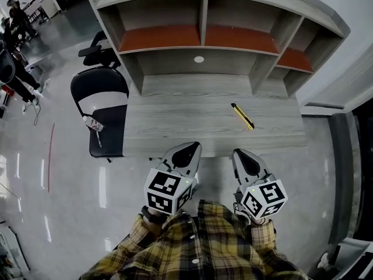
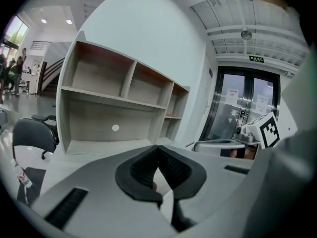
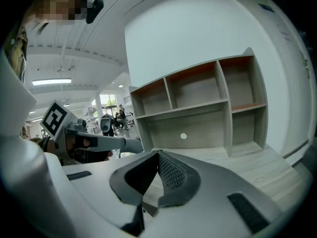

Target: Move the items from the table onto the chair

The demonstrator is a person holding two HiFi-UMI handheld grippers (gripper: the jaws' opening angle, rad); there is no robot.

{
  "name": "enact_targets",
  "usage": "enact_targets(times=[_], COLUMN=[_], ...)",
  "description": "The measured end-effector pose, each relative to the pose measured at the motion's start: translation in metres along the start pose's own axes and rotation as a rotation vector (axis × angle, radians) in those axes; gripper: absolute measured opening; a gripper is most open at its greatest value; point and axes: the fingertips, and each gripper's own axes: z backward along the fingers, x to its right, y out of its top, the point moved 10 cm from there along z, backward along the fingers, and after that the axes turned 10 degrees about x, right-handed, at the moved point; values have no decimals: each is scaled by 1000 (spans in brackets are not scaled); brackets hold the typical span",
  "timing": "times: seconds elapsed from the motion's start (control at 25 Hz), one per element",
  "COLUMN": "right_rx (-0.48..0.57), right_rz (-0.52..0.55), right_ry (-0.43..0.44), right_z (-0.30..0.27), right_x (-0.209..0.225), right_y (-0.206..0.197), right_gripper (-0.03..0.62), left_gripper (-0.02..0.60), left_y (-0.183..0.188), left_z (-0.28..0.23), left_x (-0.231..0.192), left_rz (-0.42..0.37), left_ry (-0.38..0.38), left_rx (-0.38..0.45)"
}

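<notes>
Yellow cutter [image 1: 242, 116] lay diagonally on the table [image 1: 175, 124], just ahead of the nearer right gripper [image 1: 245, 158]; that and the left gripper [image 1: 187, 152] were both closed and empty

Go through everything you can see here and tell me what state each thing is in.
Left gripper: shut, empty, at the table's near edge.
Right gripper: shut, empty, at the same edge.
Yellow cutter: lying flat on the table, untouched.
Bottle: lying on the chair seat.
Chair: upright at the table's left end.
</notes>
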Motion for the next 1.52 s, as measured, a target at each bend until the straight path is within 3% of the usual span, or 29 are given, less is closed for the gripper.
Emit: enact_targets(times=[0.32,0.52,0.68,1.2,1.52], right_rx=[-28,-63,-78,-86,-140], right_rz=[-36,-57,-68,-34,-39], right_ry=[-154,-247,-269,-121,-70], right_z=[-52,-57,-67,-119,-121], right_x=[-12,-1,24,131,170], right_y=[-7,-9,-10,22,14], right_gripper=[18,18,18,18,18], left_gripper=[5,5,5,5,5], left_y=[10,3,0,31,35], left_z=[-18,-41,-67,-159,-182], left_x=[-70,-82,-85,-68,-60], left_rz=[-5,30,39,11,12], left_ry=[-107,-178,-191,-122,-97], left_rx=[-72,-131,-153,-100,-98])
